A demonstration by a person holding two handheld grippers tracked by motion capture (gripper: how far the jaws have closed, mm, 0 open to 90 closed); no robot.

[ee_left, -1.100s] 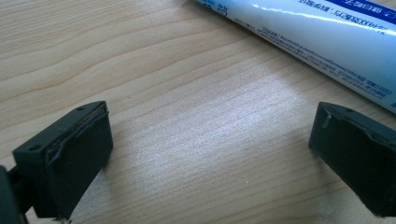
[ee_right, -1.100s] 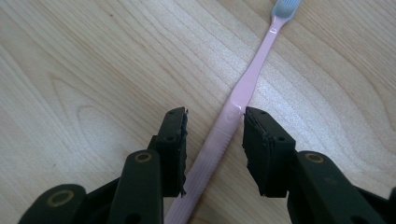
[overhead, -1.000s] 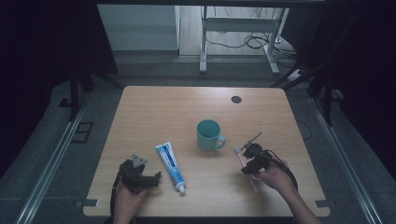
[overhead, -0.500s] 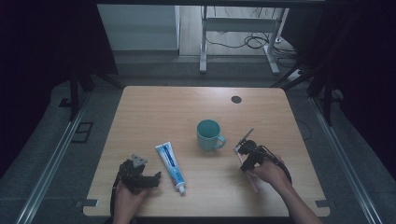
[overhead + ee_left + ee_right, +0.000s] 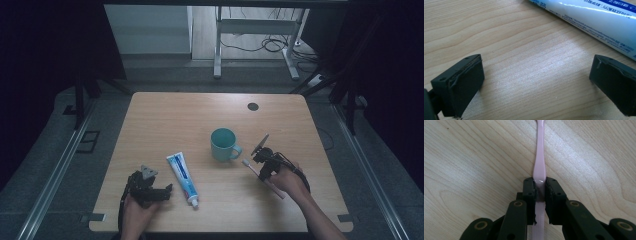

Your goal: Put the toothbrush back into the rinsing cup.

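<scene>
Jaws of your right gripper [image 5: 539,185] have just closed onto pink toothbrush [image 5: 539,162]; left gripper [image 5: 536,82] gapes beside toothpaste tube [image 5: 596,22].

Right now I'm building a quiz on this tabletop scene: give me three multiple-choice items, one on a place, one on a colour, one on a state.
1. Where does the toothpaste tube lie?
A. Between the left gripper and the mug
B. Inside the mug
C. By the table's far edge

2. What colour is the toothbrush?
A. Green
B. Pink
C. Black

3. How does the right gripper stand?
A. Open above the mug
B. Shut on nothing
C. Shut on the toothbrush

Answers:
1. A, as the high view shows the tube flat on the table between them.
2. B, its handle is pale pink in the right gripper view.
3. C, the fingers press the handle from both sides, having just been closing.
</scene>
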